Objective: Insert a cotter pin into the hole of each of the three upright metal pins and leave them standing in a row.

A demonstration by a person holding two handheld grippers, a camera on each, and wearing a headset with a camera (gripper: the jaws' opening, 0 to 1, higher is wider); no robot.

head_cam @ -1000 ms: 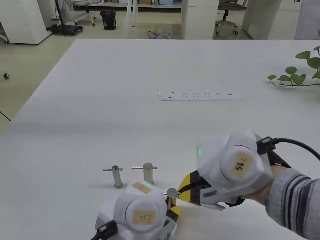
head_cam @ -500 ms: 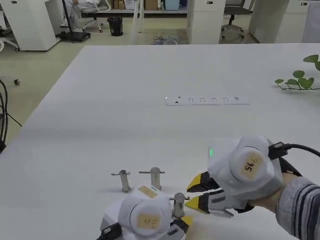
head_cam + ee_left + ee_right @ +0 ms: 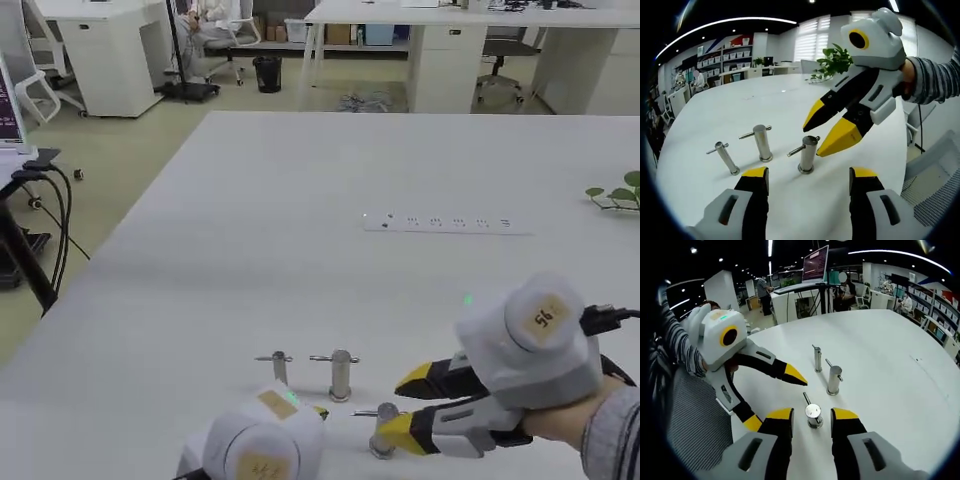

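All three metal pins (image 3: 341,373) stand roughly in a row on the counter (image 3: 300,250) with cotter pins in, so likely only release remains: right gripper (image 3: 813,416) jaws parted astride the nearest pin (image 3: 381,432), left gripper (image 3: 809,175) jaws wide, empty.

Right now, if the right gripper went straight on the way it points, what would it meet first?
Probably the nearest upright metal pin, standing just ahead between the right gripper's open fingers.

I see my right gripper (image 3: 813,418) with jaws spread around the nearest metal pin (image 3: 813,411), cotter pin (image 3: 806,399) through it; second pin (image 3: 834,380) and third pin (image 3: 817,359) beyond, left gripper (image 3: 776,401) gaping alongside.
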